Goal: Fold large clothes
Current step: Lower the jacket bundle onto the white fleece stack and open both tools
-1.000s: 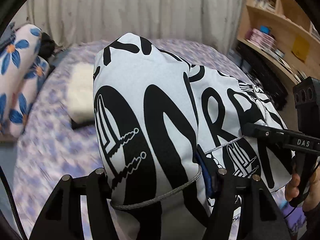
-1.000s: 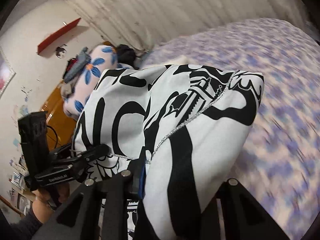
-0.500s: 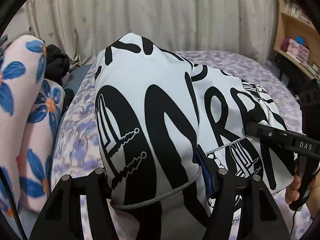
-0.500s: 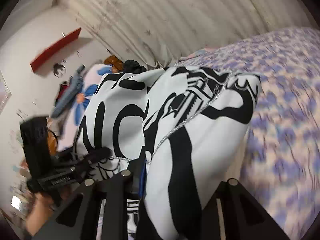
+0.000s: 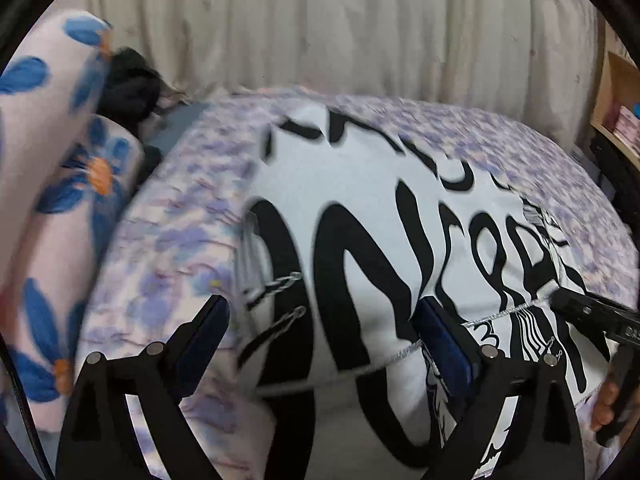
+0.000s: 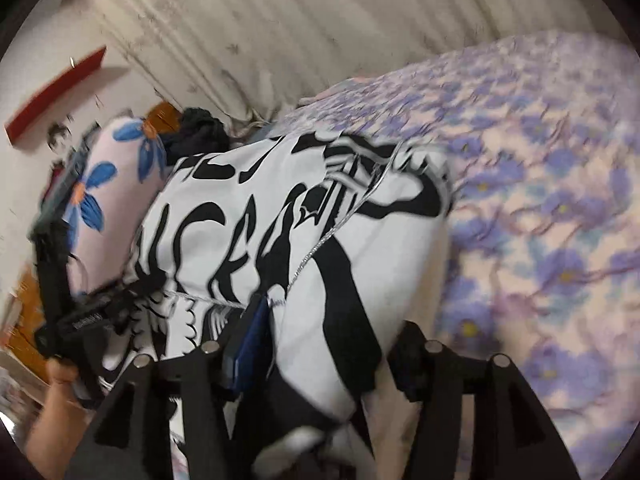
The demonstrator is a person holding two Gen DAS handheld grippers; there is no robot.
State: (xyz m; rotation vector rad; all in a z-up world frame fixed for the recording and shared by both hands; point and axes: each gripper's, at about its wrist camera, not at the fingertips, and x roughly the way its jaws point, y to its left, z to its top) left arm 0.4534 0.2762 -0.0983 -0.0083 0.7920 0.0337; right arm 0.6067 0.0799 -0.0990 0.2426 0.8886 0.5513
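A white garment with large black lettering (image 5: 376, 216) lies spread on the purple floral bed; it also shows in the right wrist view (image 6: 304, 240). My left gripper (image 5: 324, 340) stands with its jaws wide apart over the near edge of the cloth, which drapes between the fingers. My right gripper (image 6: 324, 344) is likewise spread, the cloth's corner lying between its fingers. The right gripper shows at the right edge of the left wrist view (image 5: 600, 320), the left gripper at the left of the right wrist view (image 6: 84, 316).
A pink pillow with blue flowers (image 5: 52, 184) lies along the left of the bed, dark clothing (image 5: 128, 84) behind it. A pale curtain (image 5: 340, 24) hangs behind. A wooden shelf (image 5: 616, 92) stands at the right. The floral sheet (image 6: 540, 220) extends to the right.
The garment has dropped from hanging bunched in front of both cameras to lying flat on the bed. Both grippers' jaws have opened wide and let the cloth go.
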